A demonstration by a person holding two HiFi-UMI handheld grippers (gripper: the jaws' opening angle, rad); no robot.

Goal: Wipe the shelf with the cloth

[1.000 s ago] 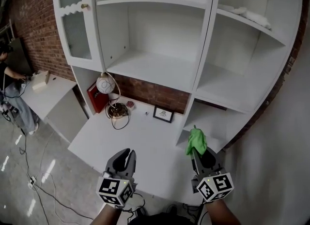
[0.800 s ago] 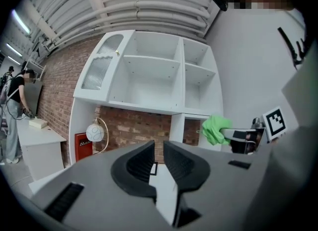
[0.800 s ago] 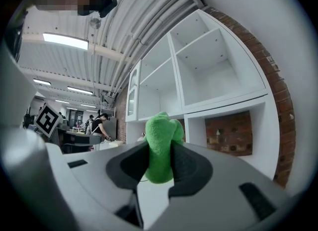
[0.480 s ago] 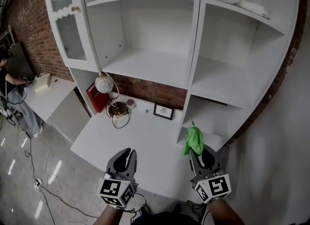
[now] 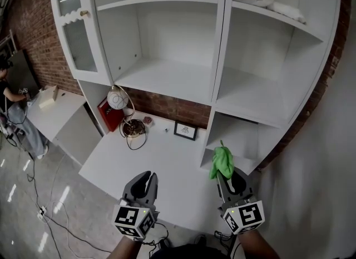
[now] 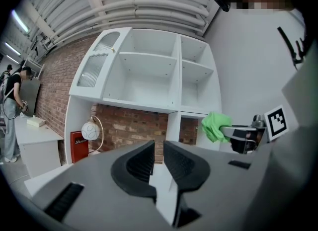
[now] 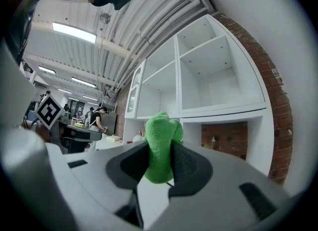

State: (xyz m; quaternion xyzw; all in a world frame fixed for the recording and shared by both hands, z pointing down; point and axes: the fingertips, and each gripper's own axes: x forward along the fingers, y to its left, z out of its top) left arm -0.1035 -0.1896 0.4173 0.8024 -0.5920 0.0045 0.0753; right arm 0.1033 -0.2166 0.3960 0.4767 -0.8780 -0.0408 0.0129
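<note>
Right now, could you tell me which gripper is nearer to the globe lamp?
Left. The left gripper is almost straight in front of the globe lamp; the right gripper, shut on the green cloth, is off to the lamp's right.

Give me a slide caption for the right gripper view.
Right gripper shut on a green cloth, facing the white shelf unit.

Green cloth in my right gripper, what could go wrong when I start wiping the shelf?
The cloth is a small bunch pinched in the right gripper; dragging might pull it loose, or let the bare jaws scrape the shelf. The lamp and picture frame on the desk below could be knocked by a wide sweep.
</note>
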